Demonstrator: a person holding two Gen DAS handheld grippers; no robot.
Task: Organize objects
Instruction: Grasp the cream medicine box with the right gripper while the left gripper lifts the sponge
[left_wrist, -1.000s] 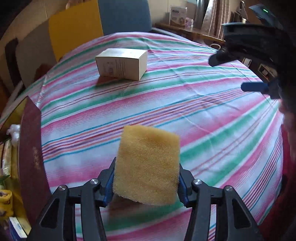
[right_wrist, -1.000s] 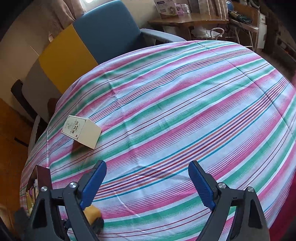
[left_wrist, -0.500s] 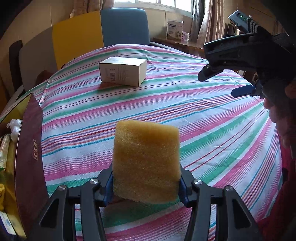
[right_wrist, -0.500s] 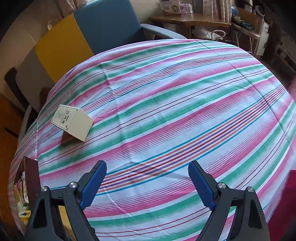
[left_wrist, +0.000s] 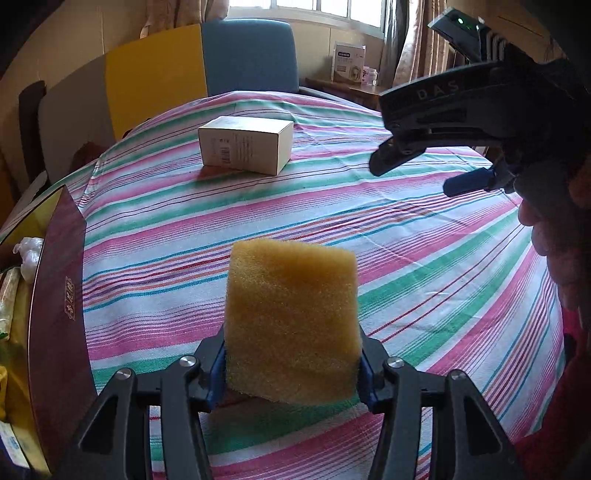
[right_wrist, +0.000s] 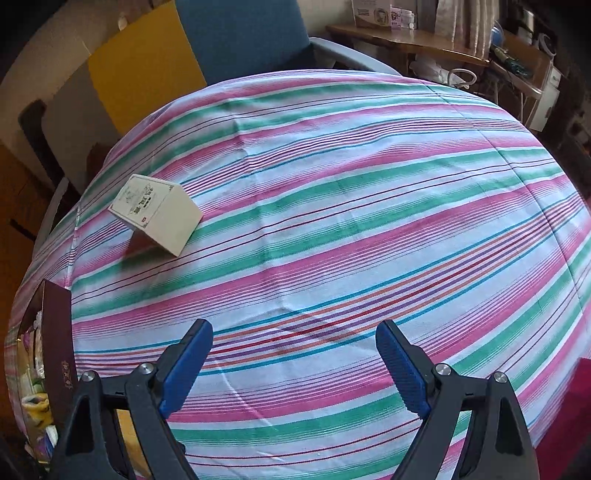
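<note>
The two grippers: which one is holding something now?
The left gripper: its jaws clamp a yellow sponge. The right gripper is open and empty above the striped tablecloth.

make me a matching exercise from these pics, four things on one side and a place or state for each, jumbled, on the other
Things
1. sponge
2. white box
3. right gripper
4. maroon box

Places or states
A. open, holding nothing
B. at the table's left edge, with things inside
C. lying alone on the striped cloth, far side
D. clamped in the left gripper

Pairs: 1-D, 2-C, 3-A, 4-B
</note>
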